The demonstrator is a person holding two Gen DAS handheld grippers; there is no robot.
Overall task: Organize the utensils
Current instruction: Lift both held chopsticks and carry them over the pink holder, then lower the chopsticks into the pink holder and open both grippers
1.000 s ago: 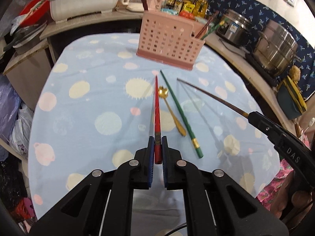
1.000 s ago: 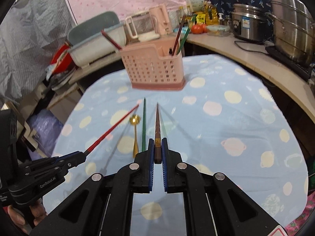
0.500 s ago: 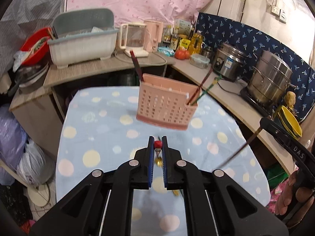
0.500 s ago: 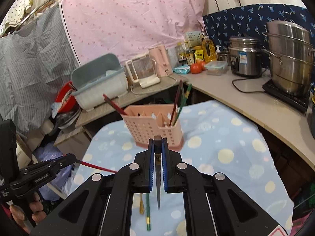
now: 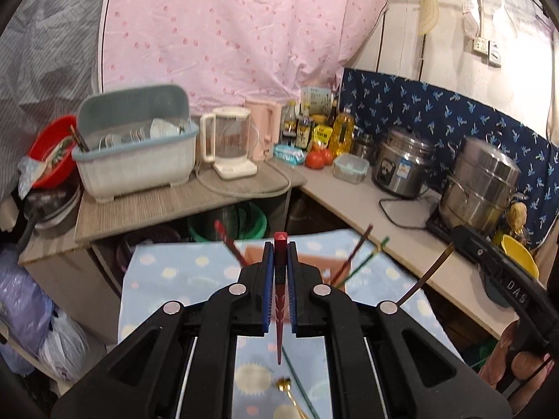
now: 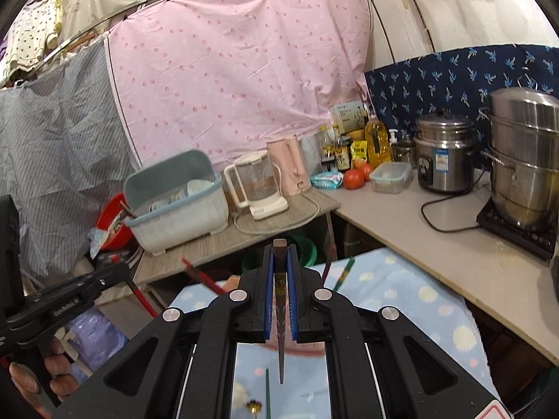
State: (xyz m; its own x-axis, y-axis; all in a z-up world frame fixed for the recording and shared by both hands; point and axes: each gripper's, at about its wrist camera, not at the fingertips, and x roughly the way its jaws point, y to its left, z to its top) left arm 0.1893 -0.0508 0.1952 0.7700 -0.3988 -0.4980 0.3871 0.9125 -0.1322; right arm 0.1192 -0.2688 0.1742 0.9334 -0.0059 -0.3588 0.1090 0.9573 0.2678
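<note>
We see the left gripper [image 5: 278,269] clamped on a red chopstick [image 5: 279,300], whose blunt square end stands up between the blue pads while its carved shaft tapers down to a point hanging above the table. The right gripper [image 6: 280,272] is likewise closed on a dark brown chopstick [image 6: 280,314] with a pale square top, a gold emblem on its upper shaft and a thin tip pointing down. Below both tips, on the table, lie a green chopstick [image 6: 267,392] and a gold spoon [image 5: 287,389] just beside it. Beyond the grippers stands the pink utensil basket [image 5: 323,263], largely hidden behind the jaws, with a red chopstick leaning out of its left side and a brown and a green one out of its right. The table [image 5: 167,272] wears a light blue cloth with pale dots. Behind the basket we see a counter bearing a grey-blue dish rack [image 5: 134,146], a clear kettle [image 5: 230,145], a pink kettle, bottles, tomatoes [image 5: 319,157] and a rice cooker [image 5: 401,166]; right of the basket stands a steel steamer pot [image 5: 484,181]. A pink dotted sheet [image 5: 237,35] hangs behind the counter.
</note>
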